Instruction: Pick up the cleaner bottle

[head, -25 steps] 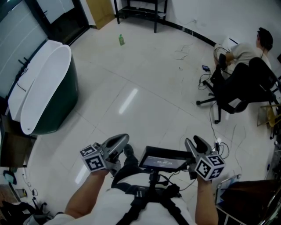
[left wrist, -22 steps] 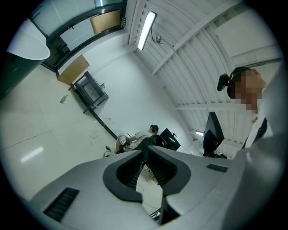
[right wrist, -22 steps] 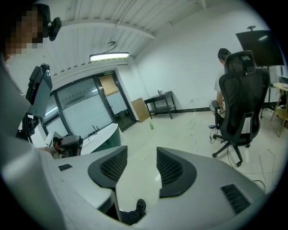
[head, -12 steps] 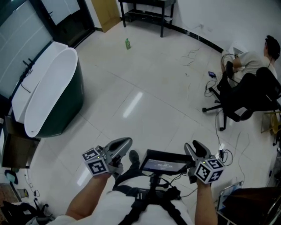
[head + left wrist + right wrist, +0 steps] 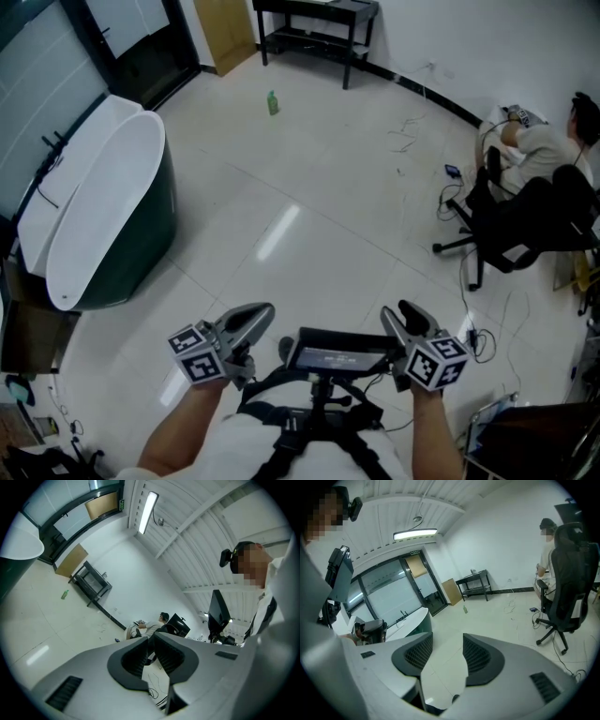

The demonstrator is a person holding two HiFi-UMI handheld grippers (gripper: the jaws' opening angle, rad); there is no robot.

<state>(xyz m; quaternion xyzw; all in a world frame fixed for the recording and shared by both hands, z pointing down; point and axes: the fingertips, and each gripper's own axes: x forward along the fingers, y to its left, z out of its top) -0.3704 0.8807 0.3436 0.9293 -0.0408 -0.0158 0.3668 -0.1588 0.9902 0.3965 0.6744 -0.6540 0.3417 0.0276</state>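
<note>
- The cleaner bottle [image 5: 273,103] is standing on the far floor [image 5: 309,187], well apart from you.
- Your left tongs [image 5: 251,322] are sitting closed, your right tongs [image 5: 411,323] are gaping; both are empty.
- It is probably going to handle light, stiff and slick; be gripping it mid-body.

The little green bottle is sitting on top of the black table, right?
No. The green bottle is on the white floor, out in front of the black table, not on top of it. The head view shows it.
</note>
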